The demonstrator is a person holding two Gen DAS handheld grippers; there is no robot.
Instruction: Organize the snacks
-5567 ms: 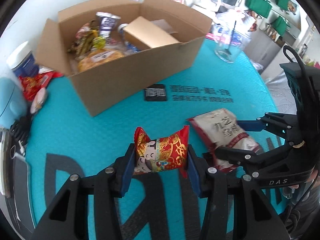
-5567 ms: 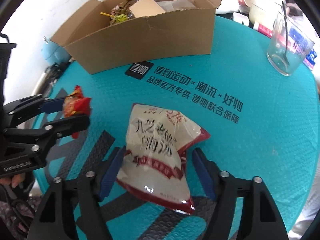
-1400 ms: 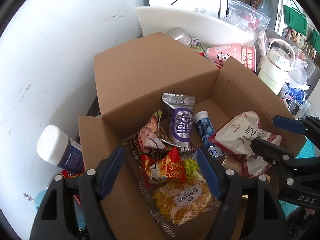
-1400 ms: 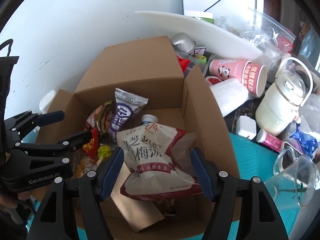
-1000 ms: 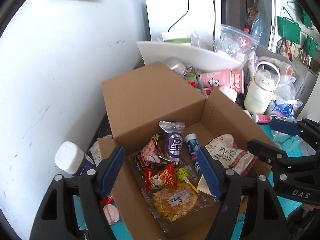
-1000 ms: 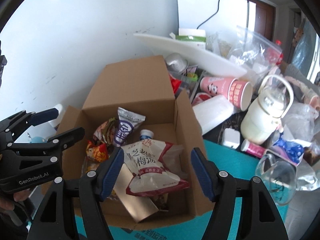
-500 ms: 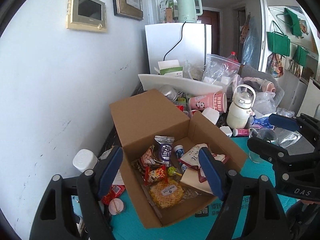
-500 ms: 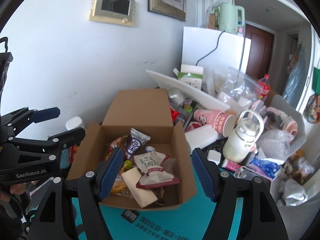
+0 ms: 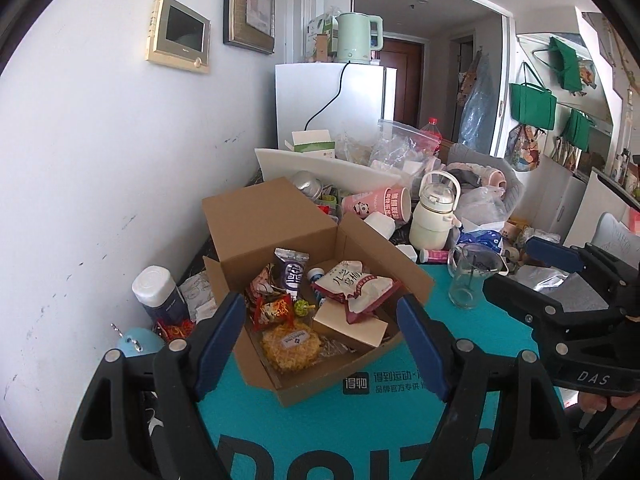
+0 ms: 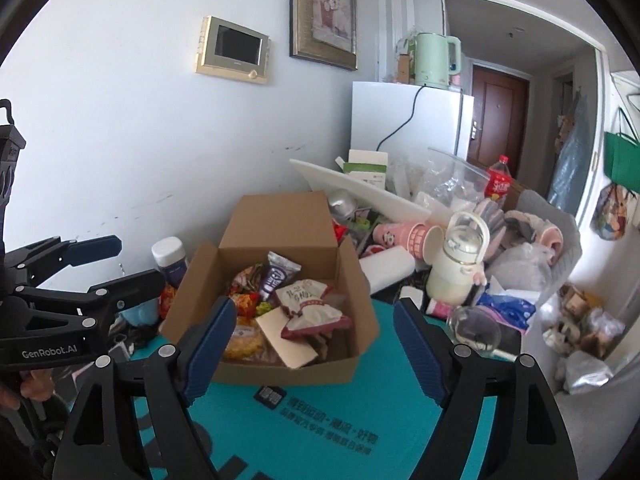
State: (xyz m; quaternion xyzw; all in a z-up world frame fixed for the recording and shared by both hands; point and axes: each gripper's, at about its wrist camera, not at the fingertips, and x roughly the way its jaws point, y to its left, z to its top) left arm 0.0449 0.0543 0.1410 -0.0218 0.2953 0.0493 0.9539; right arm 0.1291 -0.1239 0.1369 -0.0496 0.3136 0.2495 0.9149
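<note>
An open cardboard box (image 9: pixel 264 216) stands on the teal mat (image 9: pixel 360 432) against the wall. In it lie a white-and-red pouch (image 9: pixel 352 280), a small red packet (image 9: pixel 274 308), a purple-and-silver packet (image 9: pixel 294 270) and a yellow noodle cake (image 9: pixel 290 344). My left gripper (image 9: pixel 319 299) is open and empty, held back from the box and above it. My right gripper (image 10: pixel 314 302) is also back from the box (image 10: pixel 280 216), its jaws opening with nothing between them. Each gripper shows in the other's view: the right gripper (image 9: pixel 510 262) and the left gripper (image 10: pixel 138 262).
A glass cup (image 9: pixel 470 280) stands on the mat right of the box. Behind it are a cream flask (image 9: pixel 434 216), pink paper cups (image 9: pixel 380 204), plastic bags and a white fridge (image 9: pixel 332 104). A white-capped jar (image 9: pixel 158 292) sits left of the box by the wall.
Both grippers, earlier shut on the red packet and the white pouch, let them go in the box. Both have since drawn back and upward, so the box looks smaller.
</note>
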